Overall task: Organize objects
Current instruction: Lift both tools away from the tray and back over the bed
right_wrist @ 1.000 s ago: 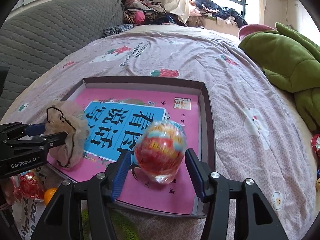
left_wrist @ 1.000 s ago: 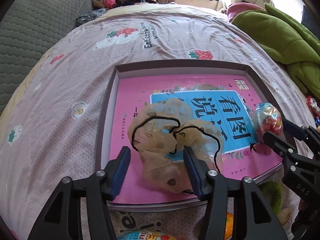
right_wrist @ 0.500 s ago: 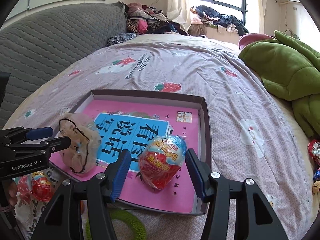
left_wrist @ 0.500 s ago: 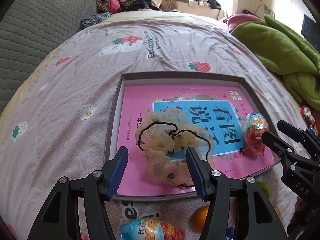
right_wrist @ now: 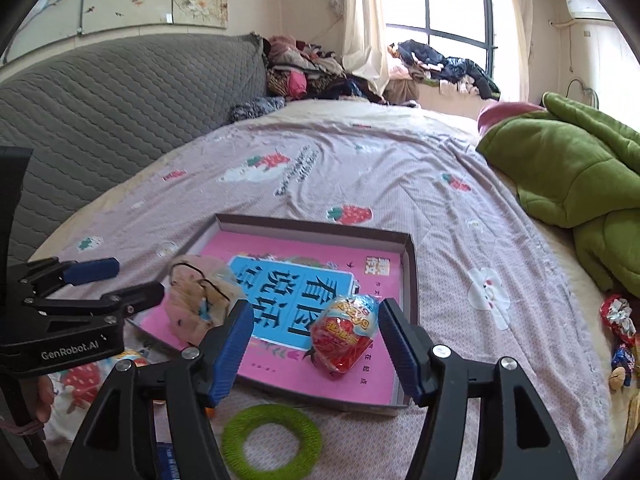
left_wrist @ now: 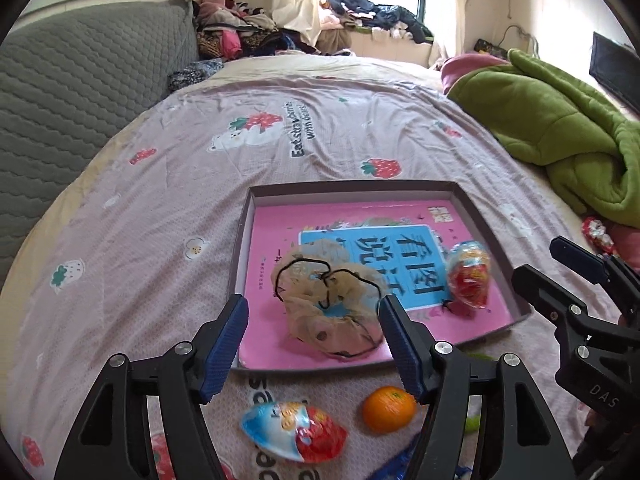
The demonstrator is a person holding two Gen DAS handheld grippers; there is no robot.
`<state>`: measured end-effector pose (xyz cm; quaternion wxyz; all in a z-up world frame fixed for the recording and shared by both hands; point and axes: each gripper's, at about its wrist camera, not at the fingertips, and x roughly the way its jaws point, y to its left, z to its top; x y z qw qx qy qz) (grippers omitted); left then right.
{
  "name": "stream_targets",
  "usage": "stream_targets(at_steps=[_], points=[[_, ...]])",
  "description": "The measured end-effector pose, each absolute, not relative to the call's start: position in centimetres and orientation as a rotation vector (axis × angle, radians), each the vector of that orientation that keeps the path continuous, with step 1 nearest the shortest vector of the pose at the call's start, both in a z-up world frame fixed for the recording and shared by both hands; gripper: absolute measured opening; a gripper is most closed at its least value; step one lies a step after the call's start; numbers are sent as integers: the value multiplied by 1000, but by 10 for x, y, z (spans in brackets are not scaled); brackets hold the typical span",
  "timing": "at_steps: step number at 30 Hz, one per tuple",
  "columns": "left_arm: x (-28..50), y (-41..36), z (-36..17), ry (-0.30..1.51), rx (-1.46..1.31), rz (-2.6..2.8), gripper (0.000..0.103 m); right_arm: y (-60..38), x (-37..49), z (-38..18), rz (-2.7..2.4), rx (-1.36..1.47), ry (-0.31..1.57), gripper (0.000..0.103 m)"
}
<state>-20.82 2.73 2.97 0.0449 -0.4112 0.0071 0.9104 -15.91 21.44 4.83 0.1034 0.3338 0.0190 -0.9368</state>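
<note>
- Ahead of both claws, the tray [left_wrist: 486, 216] on the bed [left_wrist: 168, 208] already holds a pink book [left_wrist: 276, 224].
- Beyond the left claw [left_wrist: 312, 344], jaws opening and empty, lies the scrunchie [left_wrist: 328, 304].
- Beyond the right claw [right_wrist: 316, 344], likewise opening and empty, lies a wrapped egg [right_wrist: 346, 332].
- Left outside, I judge: a second egg [left_wrist: 294, 432], orange [left_wrist: 389, 408] and green ring [right_wrist: 272, 444], below the claws.

left tool [left_wrist: 313, 334] opening over beige scrunchie [left_wrist: 330, 306] in tray [left_wrist: 240, 264] w/ wrapped egg [left_wrist: 468, 276].

I note a green blanket [right_wrist: 568, 176] at two o'clock, grey quilted headboard [right_wrist: 120, 108] at ten, clothes pile [right_wrist: 304, 68] at twelve.
</note>
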Motion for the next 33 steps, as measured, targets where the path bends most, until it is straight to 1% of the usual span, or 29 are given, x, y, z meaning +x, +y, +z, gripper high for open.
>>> stream_targets(at_steps=[5,10,15,19,33], points=[[-188,30,46,36,-1181,2820,72,215,-141,62,-2779,908,23,65],[-169,31,62,9,-1126,2818,74,213,-128,70,-2767,877,10,69],[-153,32,74,20,-1073,2858,74,210,-113,81,-2790,827,30,69],[-140,31,83,18,-1035,2879,75,216,-101,88,-2805,796,10,70],[-107,31,85,-4,-1008,2862,75,238,-73,97,-2825,756,-45,70]])
